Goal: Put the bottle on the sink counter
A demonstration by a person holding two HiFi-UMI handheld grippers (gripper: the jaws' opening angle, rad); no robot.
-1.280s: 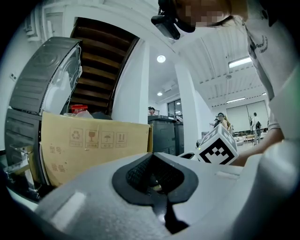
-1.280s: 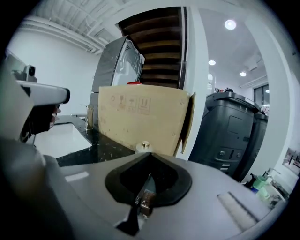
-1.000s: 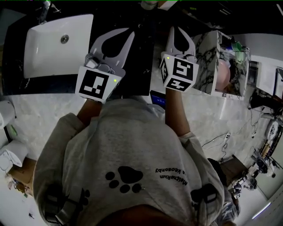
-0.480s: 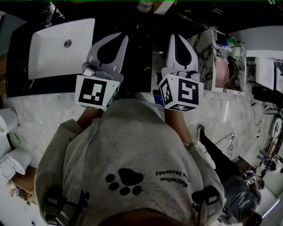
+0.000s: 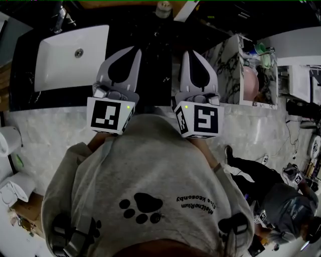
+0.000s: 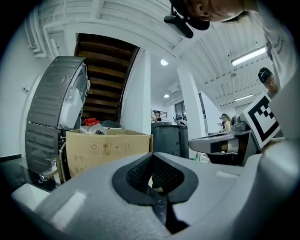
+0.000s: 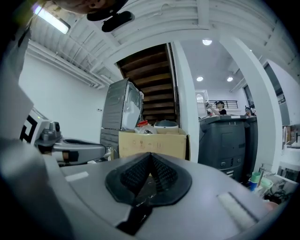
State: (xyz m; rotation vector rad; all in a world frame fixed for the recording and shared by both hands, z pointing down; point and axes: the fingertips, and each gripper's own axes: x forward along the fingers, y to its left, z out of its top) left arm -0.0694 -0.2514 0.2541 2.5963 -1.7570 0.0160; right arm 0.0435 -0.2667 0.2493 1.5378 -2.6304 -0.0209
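Seen from above in the head view, both grippers are held side by side, level, over the black sink counter point(image 5: 155, 70). My left gripper point(image 5: 132, 49) is shut with nothing between its fingertips; in the left gripper view its jaws point(image 6: 152, 158) meet. My right gripper point(image 5: 191, 52) is shut and empty too, and the right gripper view shows the same closed tips point(image 7: 150, 154). A small rounded thing, possibly the bottle point(image 5: 164, 7), stands at the counter's back edge, beyond both grippers. I cannot make it out clearly.
A white sink point(image 5: 100, 55) with a faucet point(image 5: 60, 12) is set in the counter's left part. A marble shelf unit point(image 5: 233, 65) with small items stands on the right. A cardboard box point(image 7: 152, 143) and a grey bin point(image 7: 227, 140) lie ahead. Another person point(image 5: 281, 211) crouches at lower right.
Both grippers have come up toward the head camera and sit lower in the picture. The right one has swung slightly left, closer to the left one. Both stayed shut.
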